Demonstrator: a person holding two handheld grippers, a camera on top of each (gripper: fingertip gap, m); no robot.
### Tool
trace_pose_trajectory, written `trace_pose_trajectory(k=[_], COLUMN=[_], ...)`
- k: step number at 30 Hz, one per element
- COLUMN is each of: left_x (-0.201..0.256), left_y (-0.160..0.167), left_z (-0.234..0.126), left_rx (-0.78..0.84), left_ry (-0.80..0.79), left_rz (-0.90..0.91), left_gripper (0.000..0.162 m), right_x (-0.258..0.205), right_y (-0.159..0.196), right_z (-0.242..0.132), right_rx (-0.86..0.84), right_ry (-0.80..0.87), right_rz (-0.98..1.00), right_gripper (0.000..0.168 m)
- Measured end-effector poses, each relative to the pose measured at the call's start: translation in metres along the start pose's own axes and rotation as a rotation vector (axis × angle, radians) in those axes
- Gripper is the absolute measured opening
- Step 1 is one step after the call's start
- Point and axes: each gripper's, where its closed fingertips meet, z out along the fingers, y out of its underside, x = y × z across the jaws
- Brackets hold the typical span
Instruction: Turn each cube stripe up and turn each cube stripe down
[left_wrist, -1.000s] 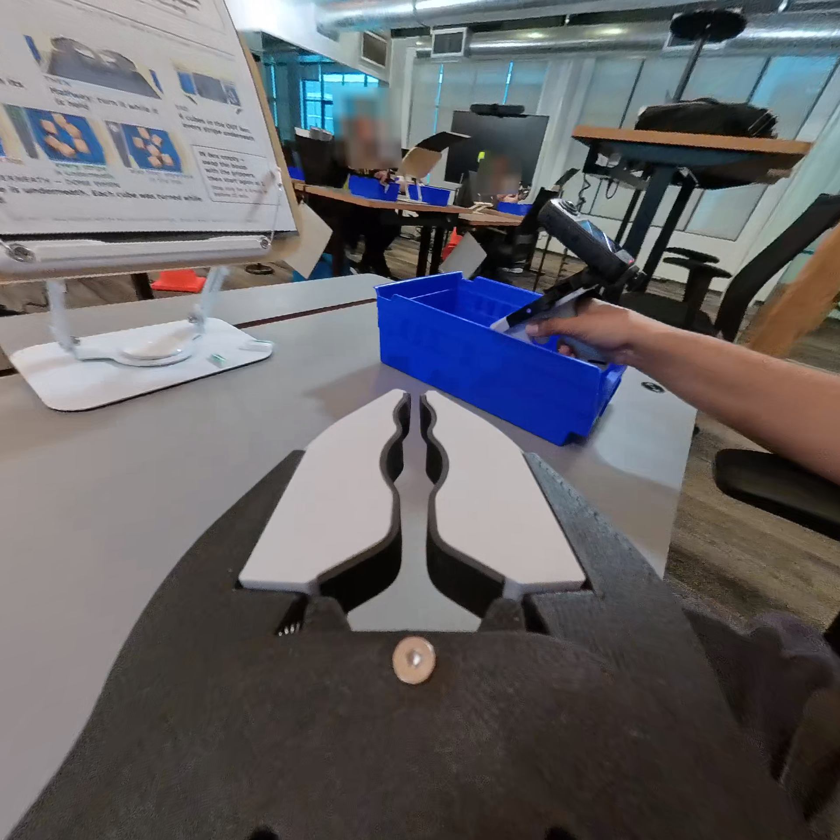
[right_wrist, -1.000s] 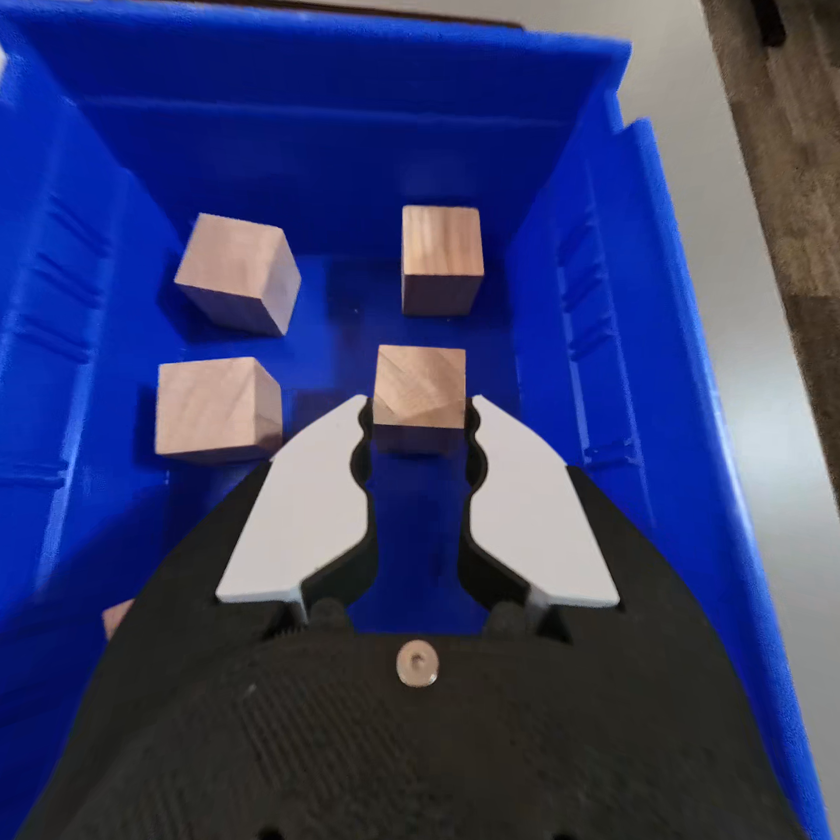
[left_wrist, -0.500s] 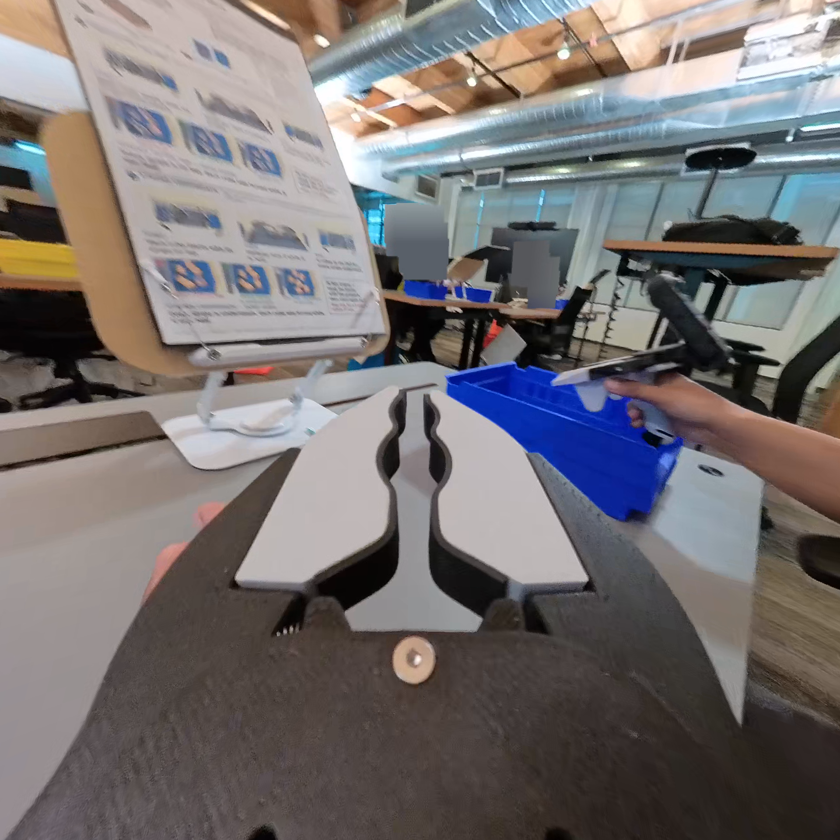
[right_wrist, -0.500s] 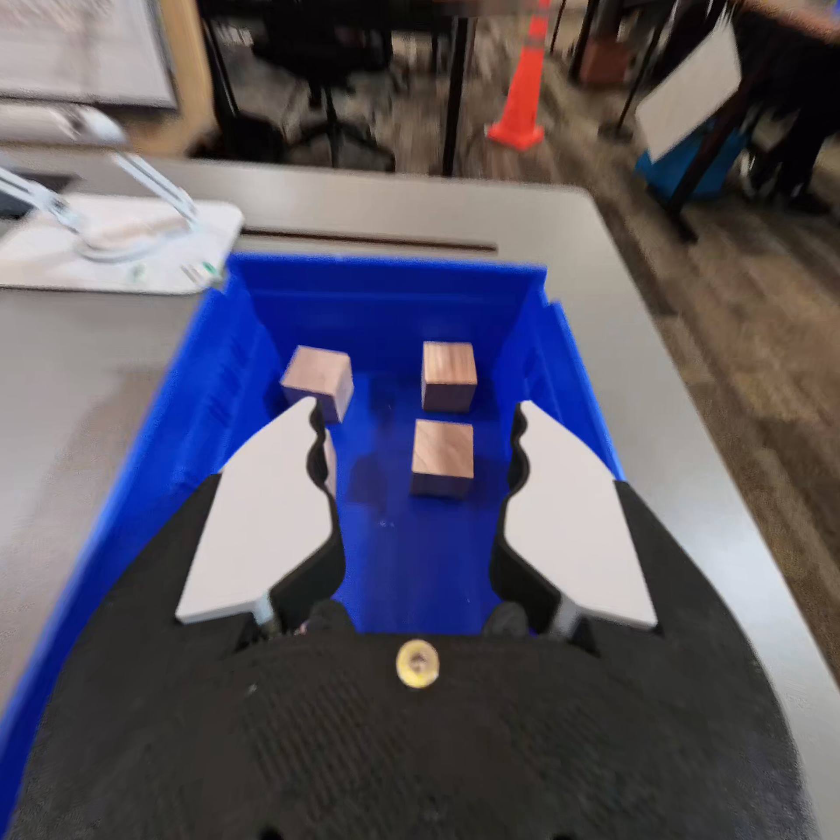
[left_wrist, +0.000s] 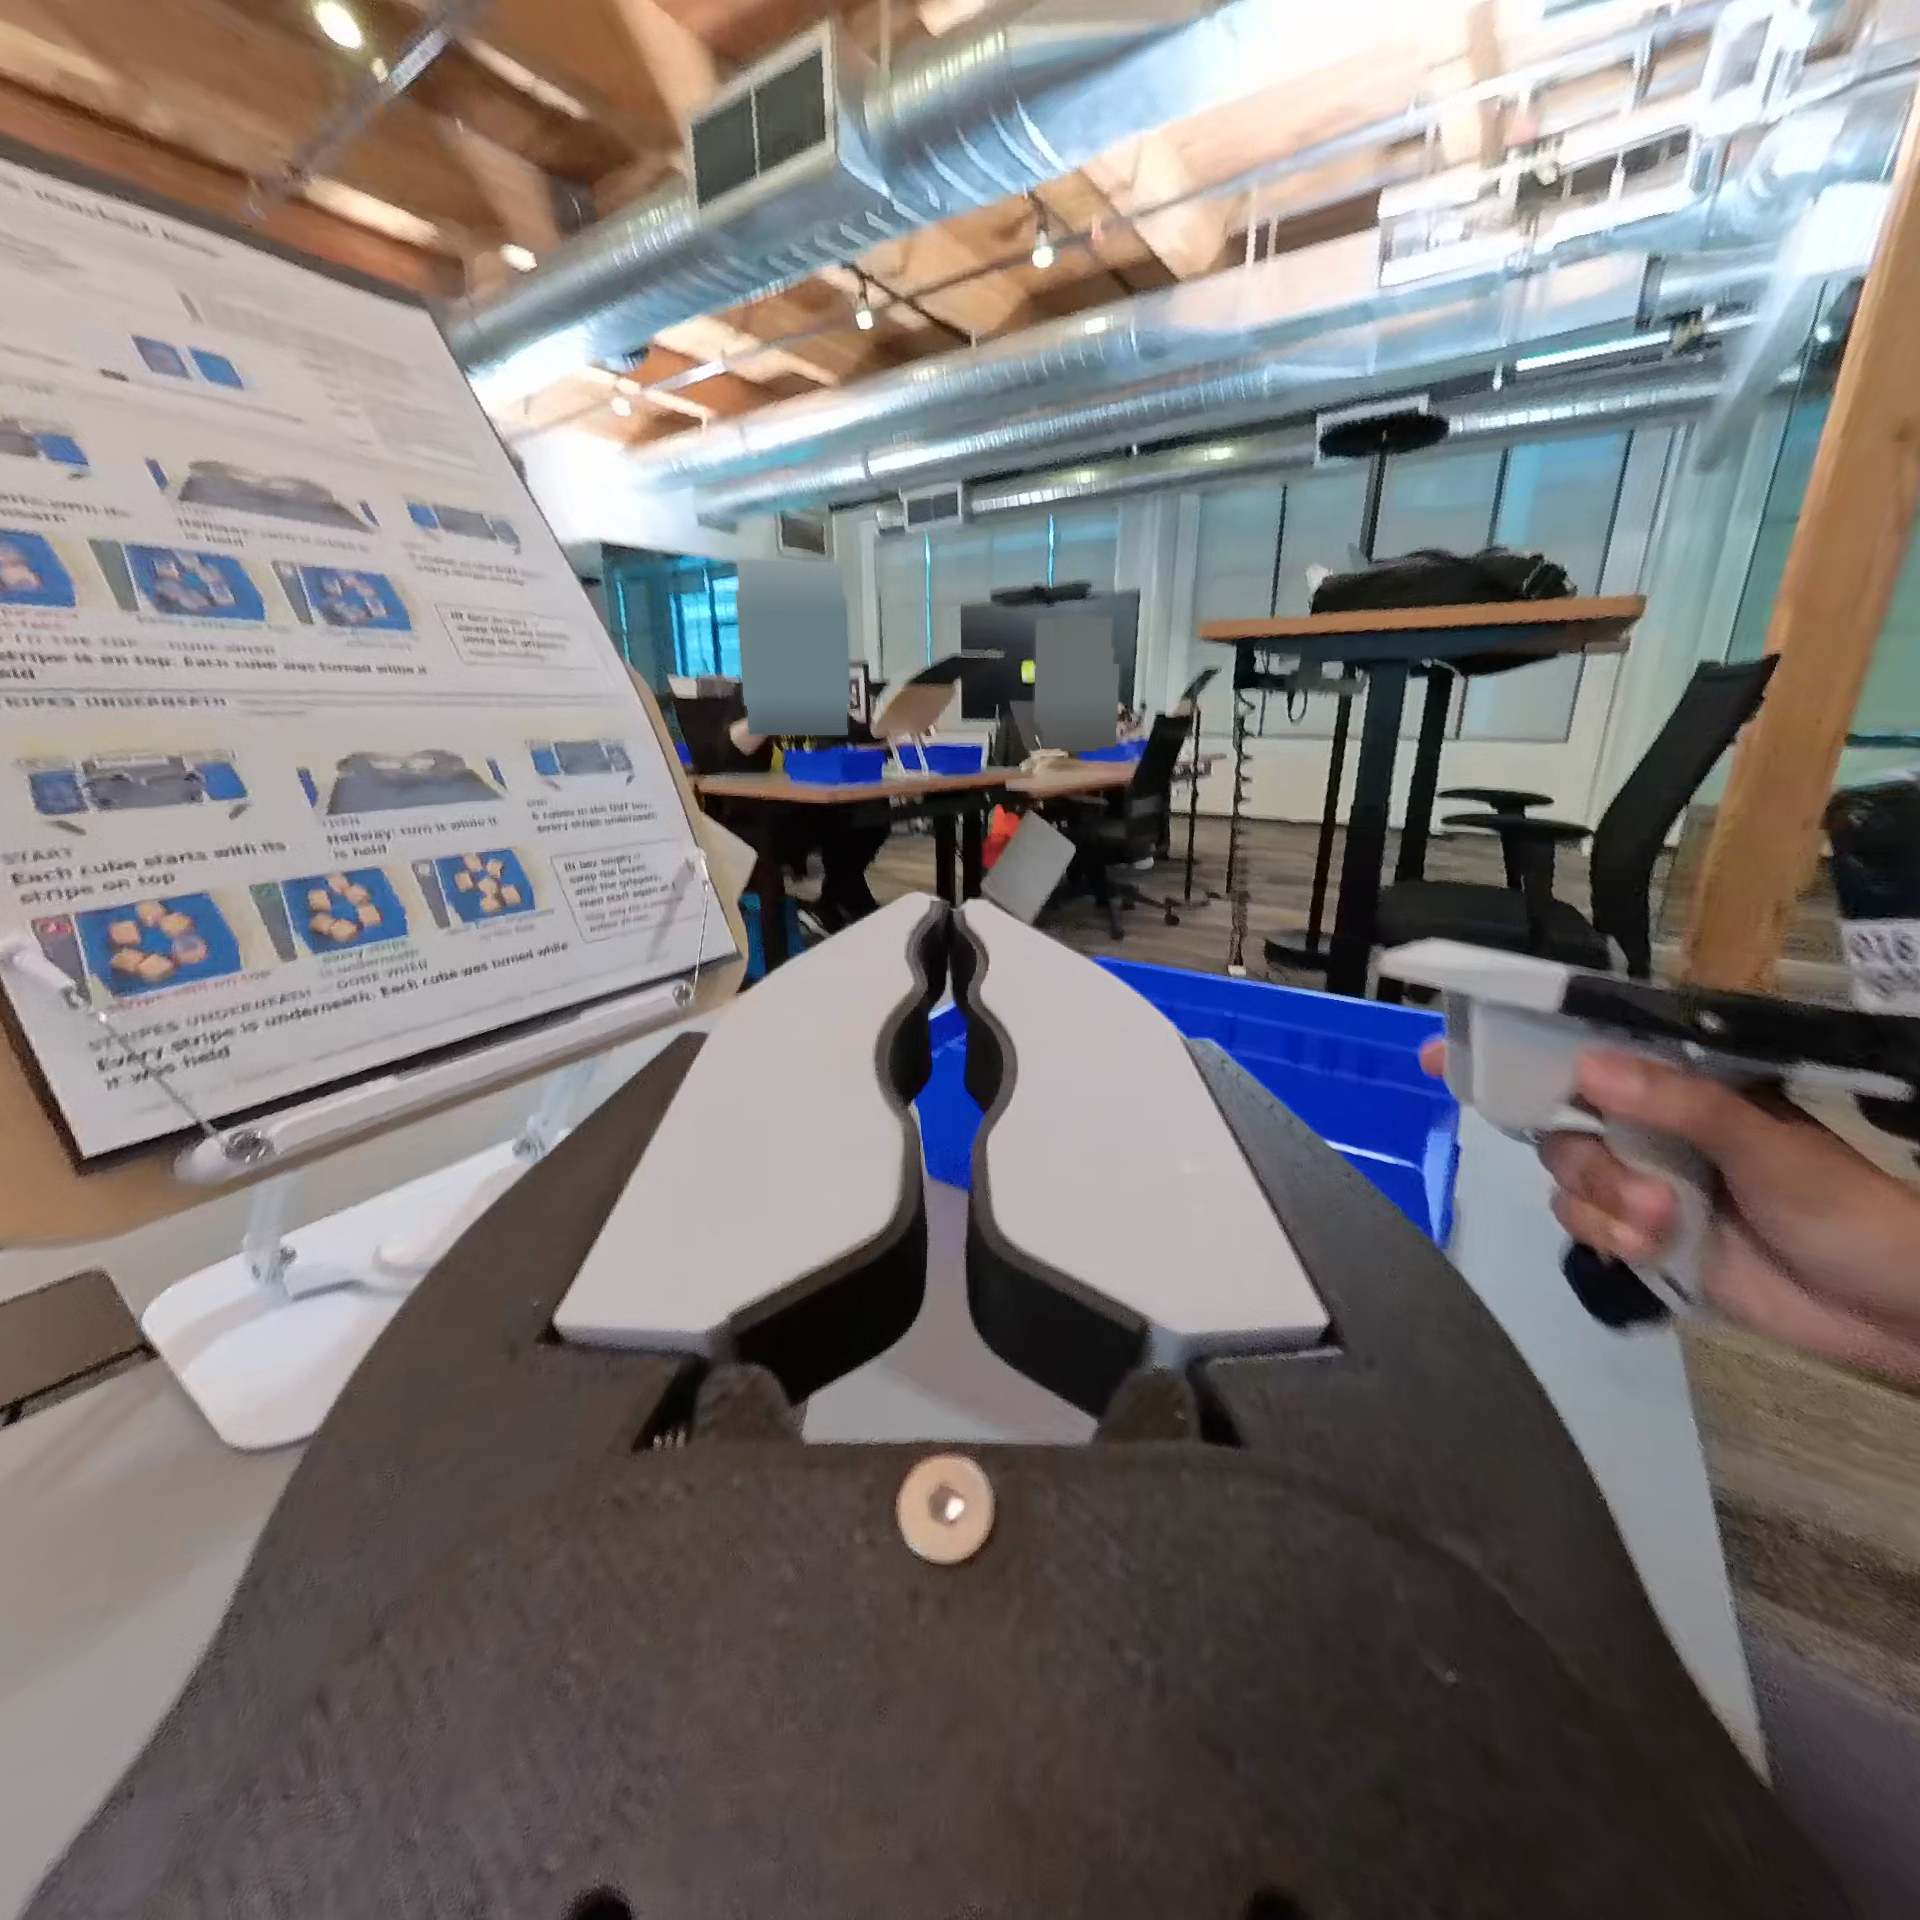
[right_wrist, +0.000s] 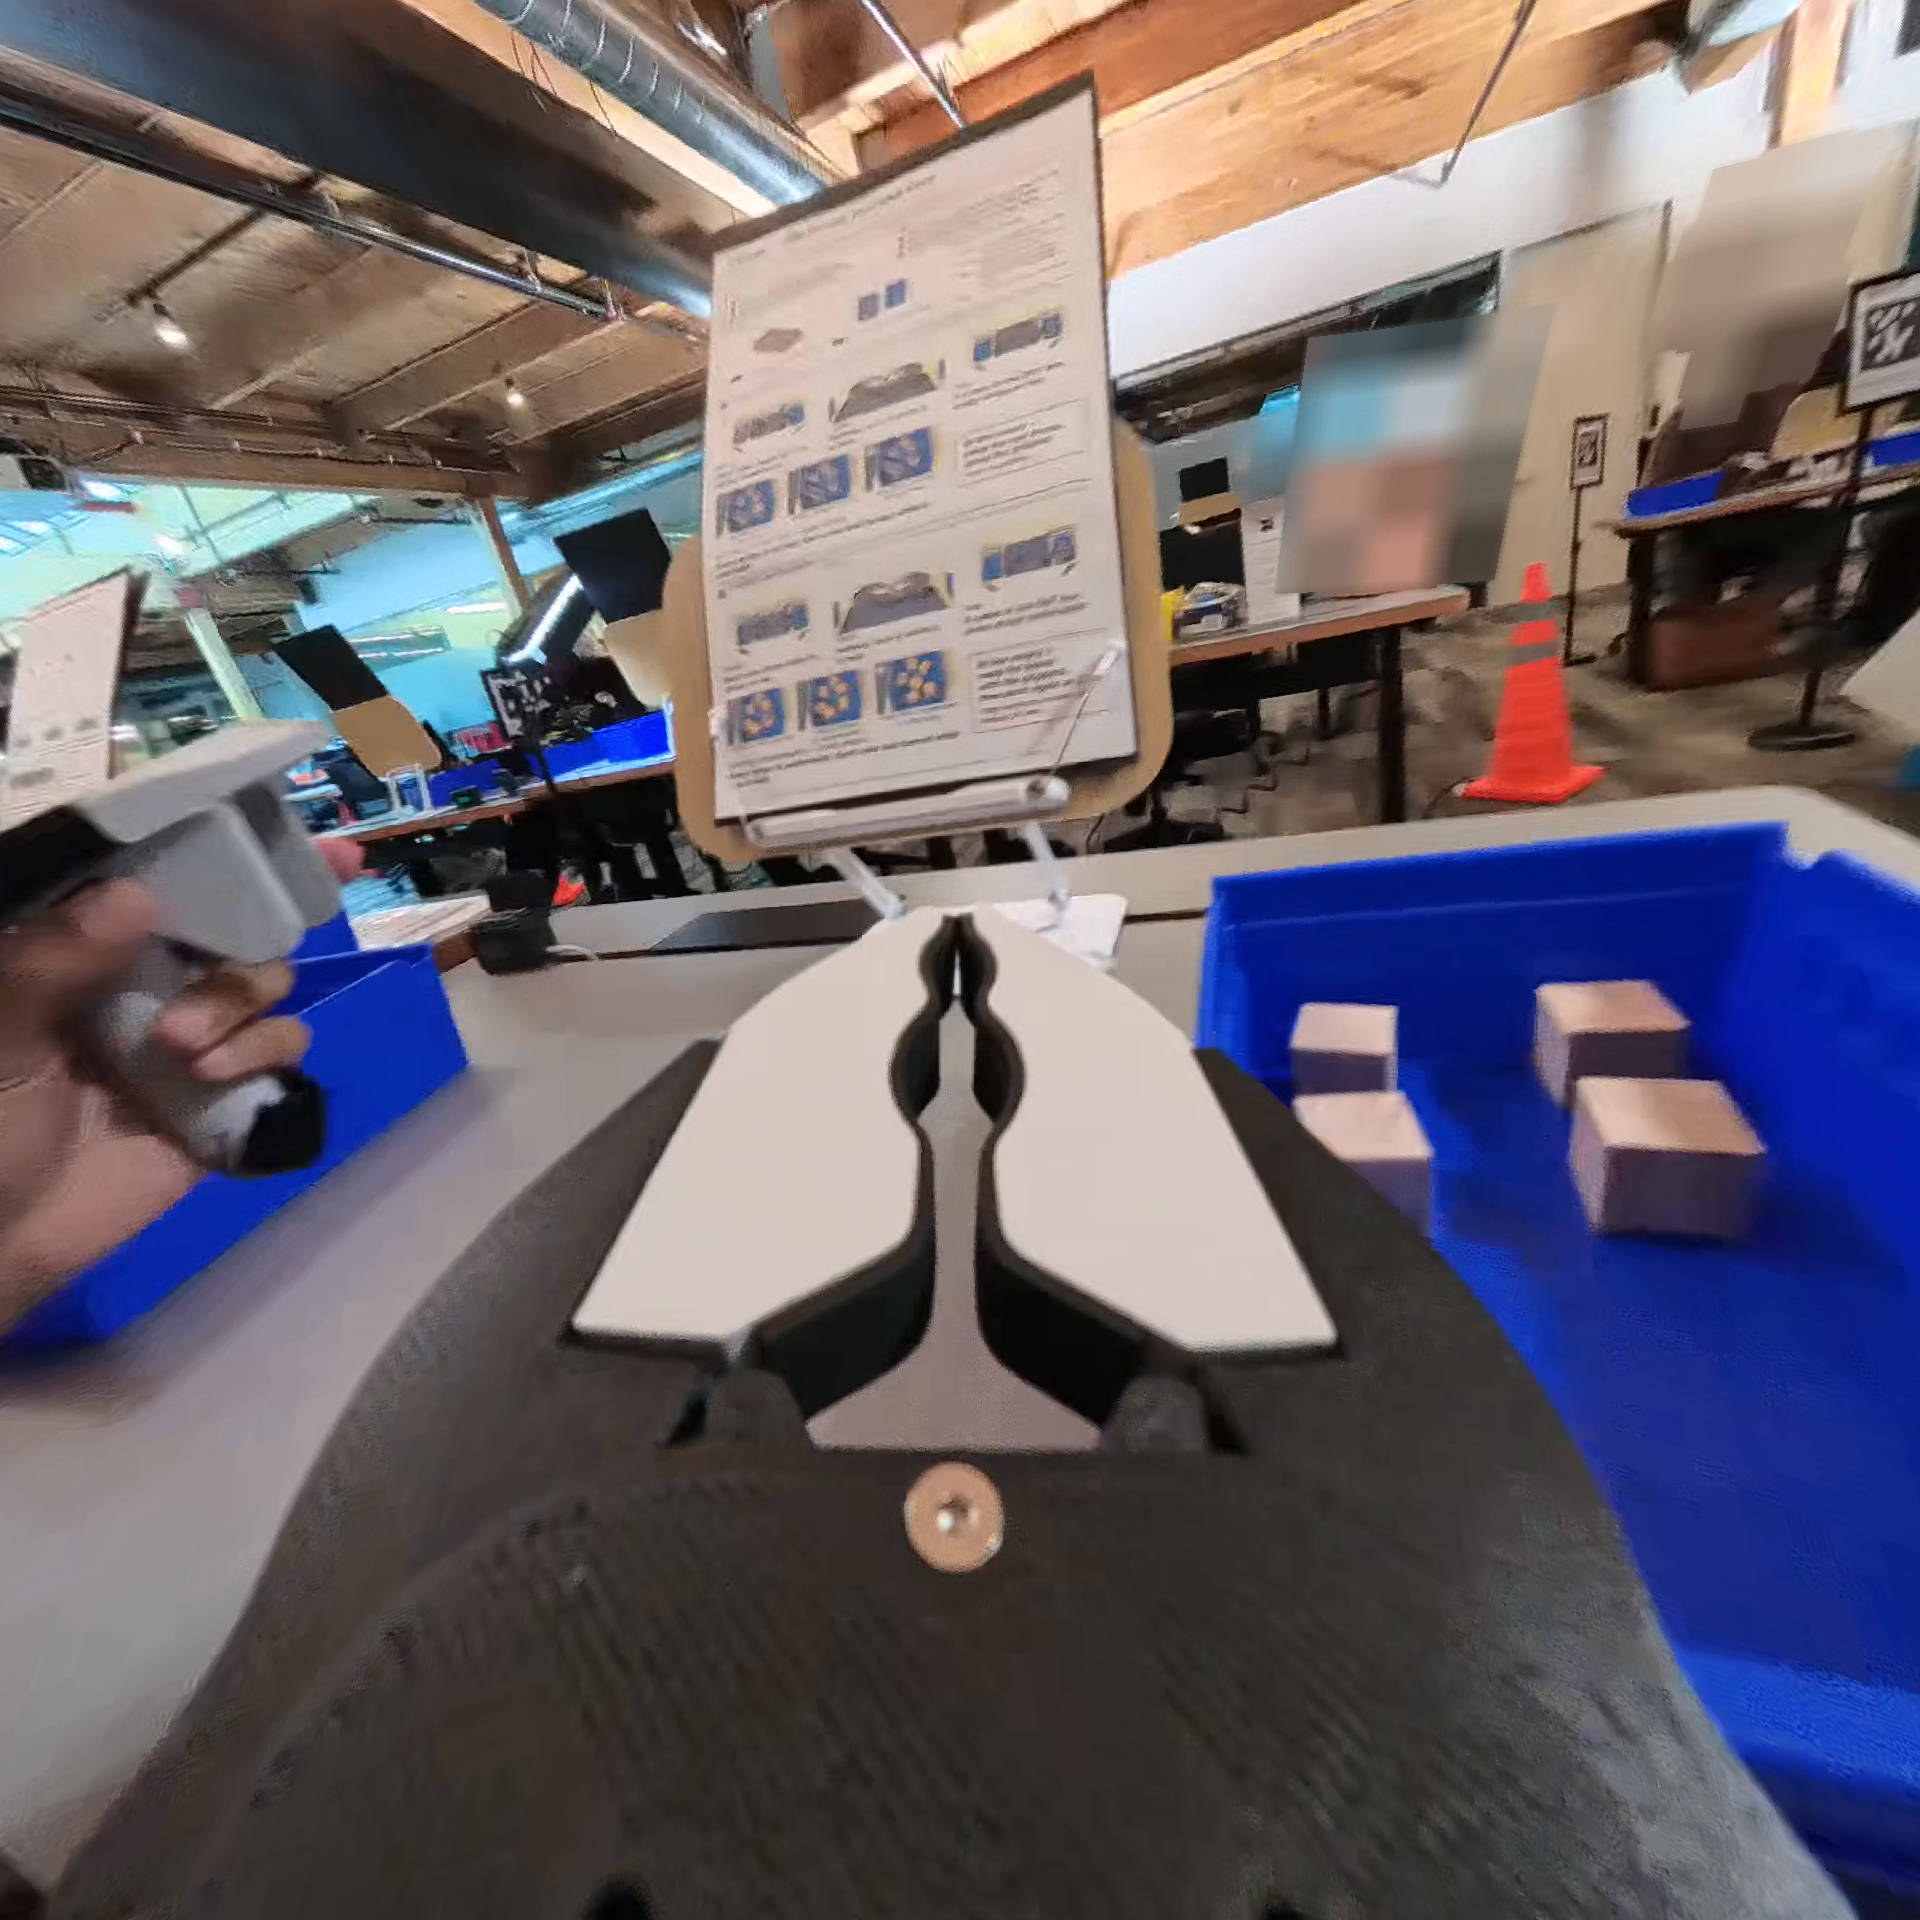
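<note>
Above the table, right gripper (right_wrist: 957, 928): fingers pressed together, empty.
Left gripper (left_wrist: 949, 914): closed too, gripping nothing.
Cubes (right_wrist: 1664, 1153): four plain wooden blocks visible, stripes not discernible.
Location: inside blue bin (right_wrist: 1766, 935), right of the right gripper.

Open-plan workshop, exposed wood ceiling (left_wrist: 343, 94) with silver ducts (left_wrist: 1039, 135).
Ahead of the tongs: grey tabletop (right_wrist: 582, 1049), instruction sheet on a stand (right_wrist: 914, 520). Beyond: desks (left_wrist: 894, 790), black office chairs (left_wrist: 1538, 883), glazed wall (left_wrist: 1507, 582). Orange cone (right_wrist: 1532, 707) far right on what looks like wood floor, blurred.
</note>
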Motion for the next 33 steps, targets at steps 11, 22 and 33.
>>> trace_pose_trajectory(k=[11,22,33], left_x=[-0.054,-0.3,-0.345], left_y=[-0.006,-0.046,0.043], left_z=[-0.006,-0.231,-0.33], left_rx=[-0.011,-0.201,-0.641], left_ry=[-0.108,-1.018,-1.185], left_rz=[-0.07,0.047,0.018], left_gripper=[0.0,0.06,0.077], right_x=[-0.053,-0.079,-0.108], right_y=[0.04,0.084,0.111], right_z=[0.0,0.012,0.035], right_rx=[-0.086,-0.23,-0.327], right_ry=[-0.098,-0.229,-0.338], right_rz=[-0.241,-0.262,-0.048], right_gripper=[0.0,0.041,0.038])
